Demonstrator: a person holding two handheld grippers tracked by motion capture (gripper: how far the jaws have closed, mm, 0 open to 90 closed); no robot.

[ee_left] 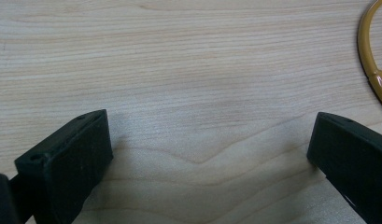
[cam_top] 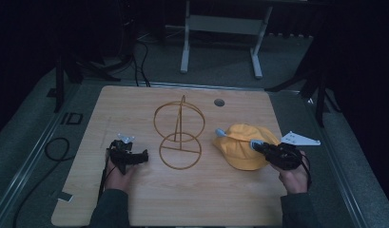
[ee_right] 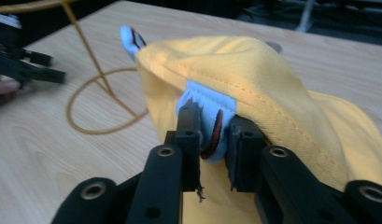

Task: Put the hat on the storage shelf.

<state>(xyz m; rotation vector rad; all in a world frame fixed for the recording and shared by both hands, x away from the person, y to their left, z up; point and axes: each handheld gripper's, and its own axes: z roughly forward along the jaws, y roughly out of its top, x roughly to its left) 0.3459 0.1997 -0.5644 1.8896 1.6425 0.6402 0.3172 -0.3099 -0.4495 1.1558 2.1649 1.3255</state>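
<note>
A yellow cap (cam_top: 242, 147) lies on the wooden table (cam_top: 206, 199), right of centre. My right gripper (cam_top: 257, 145) reaches in from the cap's right side. In the right gripper view, the right gripper (ee_right: 213, 135) is shut on the cap's light blue strap (ee_right: 205, 100), and the yellow cloth (ee_right: 272, 88) tents up behind it. A gold wire stand (cam_top: 179, 135) with two rings sits mid-table, and its base ring (ee_right: 93, 100) lies left of the cap. My left gripper (cam_top: 128, 148) rests left of the stand. The left gripper (ee_left: 209, 144) is open over bare wood, with the stand's rim (ee_left: 373, 56) at the right edge.
A round cable hole (cam_top: 219, 102) is set in the table near the far edge. A white frame (cam_top: 220, 28) stands on the floor beyond the table. Black cables (cam_top: 56, 147) trail on the floor to the left. A small tag (cam_top: 64, 196) lies at the near left corner.
</note>
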